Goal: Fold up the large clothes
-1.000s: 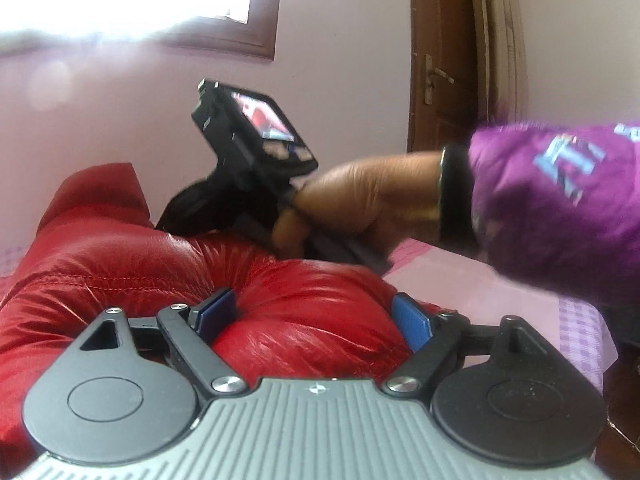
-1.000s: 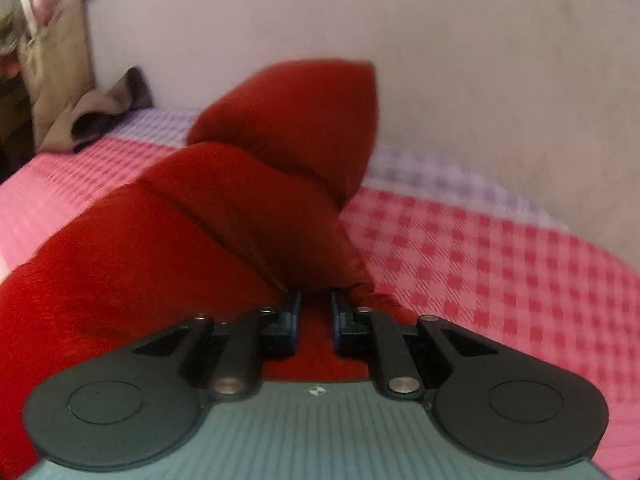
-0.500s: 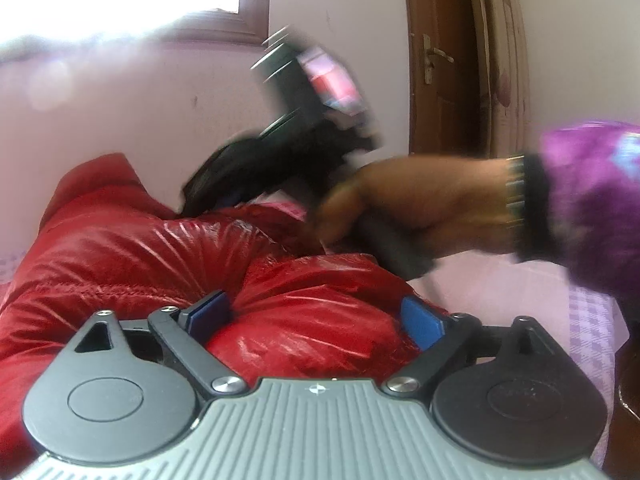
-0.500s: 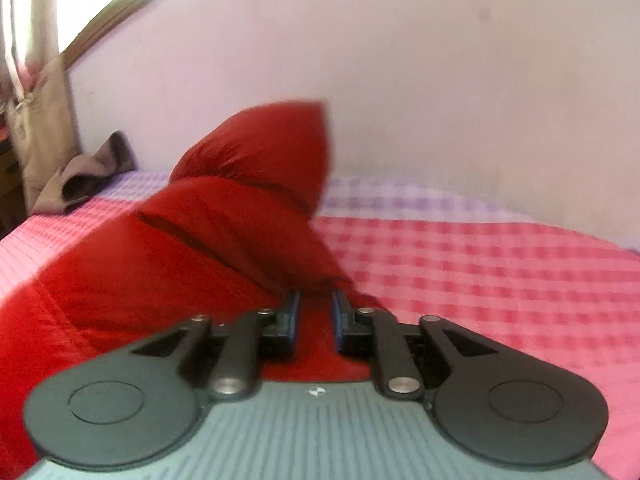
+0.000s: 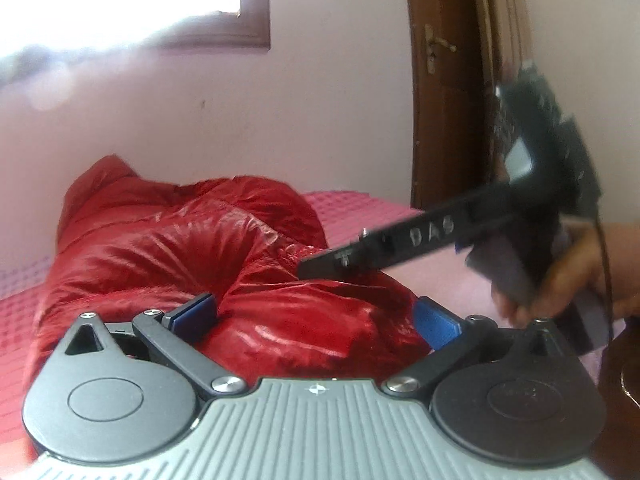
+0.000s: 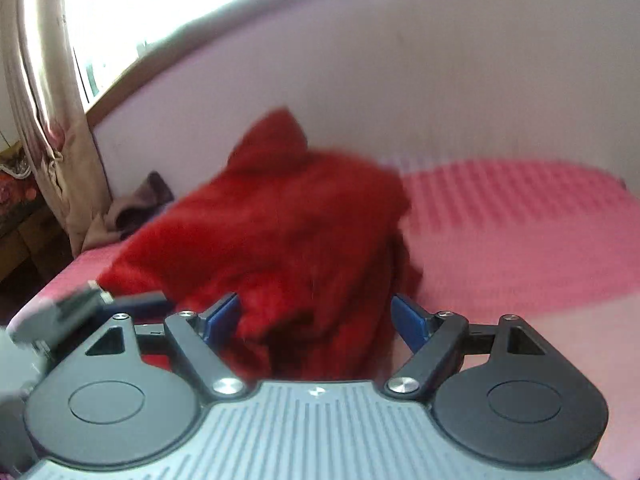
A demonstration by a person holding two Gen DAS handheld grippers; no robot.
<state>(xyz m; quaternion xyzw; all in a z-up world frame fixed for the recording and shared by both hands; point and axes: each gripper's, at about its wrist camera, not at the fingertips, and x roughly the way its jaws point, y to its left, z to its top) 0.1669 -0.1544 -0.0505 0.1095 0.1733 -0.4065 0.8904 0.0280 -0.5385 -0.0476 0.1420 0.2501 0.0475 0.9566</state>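
On the pink checked bed [image 5: 352,208] lies one red puffer jacket [image 5: 192,256], bunched up. Judging by looks: light, soft, slick shell, springs back; best taken at hem or seams. Two claws: left claw [image 5: 316,316] and right claw [image 6: 318,316], both just spread open, straddling fabric, not pinching.

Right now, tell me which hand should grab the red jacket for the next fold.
Probably left. The left gripper is open with a bulge of the red jacket between its pads. The right gripper has just been opening, and its view is blurred.
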